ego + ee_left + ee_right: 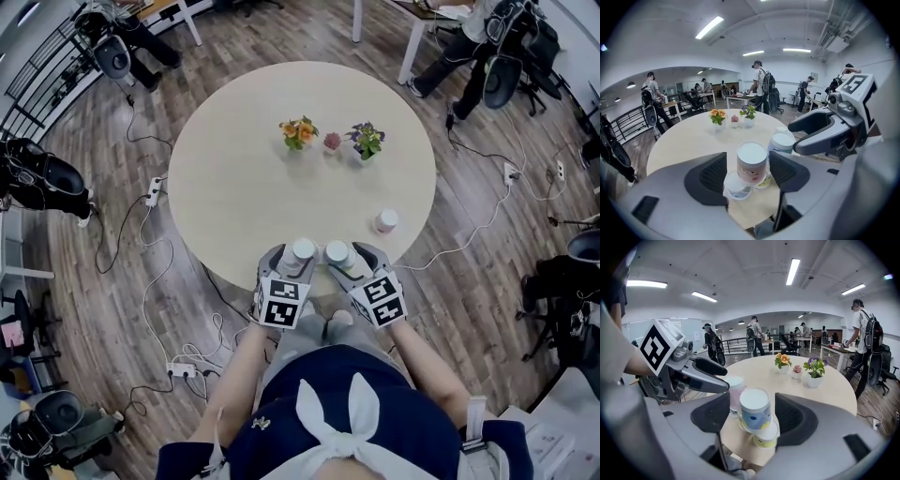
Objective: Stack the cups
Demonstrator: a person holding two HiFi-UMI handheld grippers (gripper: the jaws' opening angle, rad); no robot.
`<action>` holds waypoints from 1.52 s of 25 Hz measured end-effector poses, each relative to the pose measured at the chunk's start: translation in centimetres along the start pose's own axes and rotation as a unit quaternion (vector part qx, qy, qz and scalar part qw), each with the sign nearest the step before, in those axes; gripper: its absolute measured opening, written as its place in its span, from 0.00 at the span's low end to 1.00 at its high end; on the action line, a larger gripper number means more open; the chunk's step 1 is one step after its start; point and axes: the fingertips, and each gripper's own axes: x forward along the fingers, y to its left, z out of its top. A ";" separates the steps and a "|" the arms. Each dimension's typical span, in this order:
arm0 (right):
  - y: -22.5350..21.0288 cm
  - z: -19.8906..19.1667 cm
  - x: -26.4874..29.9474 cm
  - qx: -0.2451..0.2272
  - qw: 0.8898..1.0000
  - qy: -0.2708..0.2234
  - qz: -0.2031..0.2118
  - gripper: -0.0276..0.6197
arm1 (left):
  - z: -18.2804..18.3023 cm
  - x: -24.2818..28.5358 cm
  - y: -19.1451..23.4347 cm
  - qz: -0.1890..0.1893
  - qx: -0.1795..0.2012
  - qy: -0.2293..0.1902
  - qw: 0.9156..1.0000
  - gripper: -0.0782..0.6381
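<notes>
Both released: my left tongs [747, 161] straddle the pink cup [752, 165], my right tongs [752, 404] the blue cup [755, 412]; I'd centre each before clenching, this near the worktop [244, 169] edge.

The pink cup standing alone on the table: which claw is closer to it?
Right. The right claw is at the near edge of the table, a short way from the pink cup; the left claw is beyond it, farther away.
</notes>
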 end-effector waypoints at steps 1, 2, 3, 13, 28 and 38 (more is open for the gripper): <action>0.0 0.3 -0.2 0.002 1.000 -0.005 0.001 0.51 | 0.1 -0.2 0.2 0.002 -0.007 -0.005 1.000 0.49; 0.0 0.6 -0.4 0.005 1.000 -0.011 0.001 0.51 | 0.2 -0.5 0.4 0.003 -0.013 -0.010 1.000 0.49; 0.0 0.9 -0.6 0.007 1.000 -0.016 0.002 0.51 | 0.3 -0.7 0.6 0.003 -0.021 -0.015 1.000 0.49; -1.3 2.5 -2.1 0.041 0.997 -0.059 -0.006 0.43 | 1.4 -3.2 3.1 0.017 -0.075 -0.049 0.996 0.49; -4.1 1.2 -3.6 0.061 0.995 -0.060 -0.042 0.34 | 0.0 -4.0 4.8 0.050 -0.076 -0.045 0.995 0.16; -8.8 -1.5 -4.6 0.097 0.990 -0.041 -0.092 0.35 | 0.4 -3.9 5.2 0.043 -0.090 -0.047 0.994 0.14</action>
